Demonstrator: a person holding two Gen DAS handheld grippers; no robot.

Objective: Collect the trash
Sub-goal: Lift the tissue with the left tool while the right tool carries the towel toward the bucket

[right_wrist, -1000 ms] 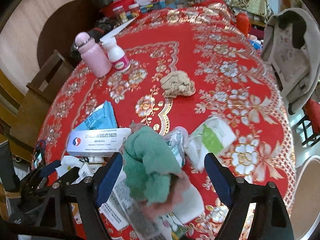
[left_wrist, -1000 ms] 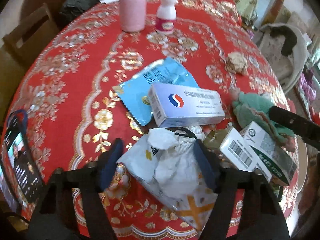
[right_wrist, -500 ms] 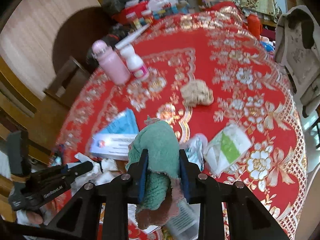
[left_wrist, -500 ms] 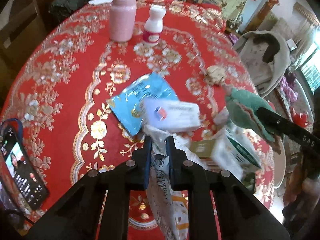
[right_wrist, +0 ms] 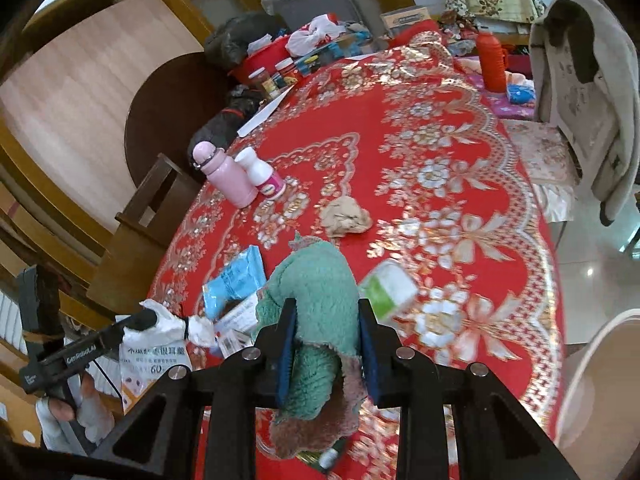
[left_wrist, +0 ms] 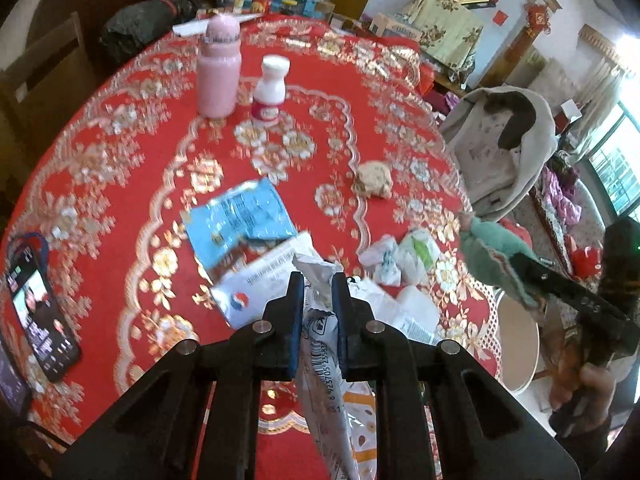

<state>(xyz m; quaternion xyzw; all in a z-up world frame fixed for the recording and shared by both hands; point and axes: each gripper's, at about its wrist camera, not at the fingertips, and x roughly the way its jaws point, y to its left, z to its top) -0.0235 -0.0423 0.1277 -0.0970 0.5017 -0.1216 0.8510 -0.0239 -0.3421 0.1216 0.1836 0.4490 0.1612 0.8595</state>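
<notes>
Left tongs (left_wrist: 314, 296) pinch white bag (left_wrist: 324, 380); right tongs (right_wrist: 326, 324) clamp green cloth (right_wrist: 316, 280), both raised above table (right_wrist: 440, 128).

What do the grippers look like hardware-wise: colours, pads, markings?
Both the left gripper and right gripper are matte black linkage frames with silver pivot pins and blue pads lining the fingers. White lettering runs along the left one's body in the right wrist view. No cables visible.
</notes>
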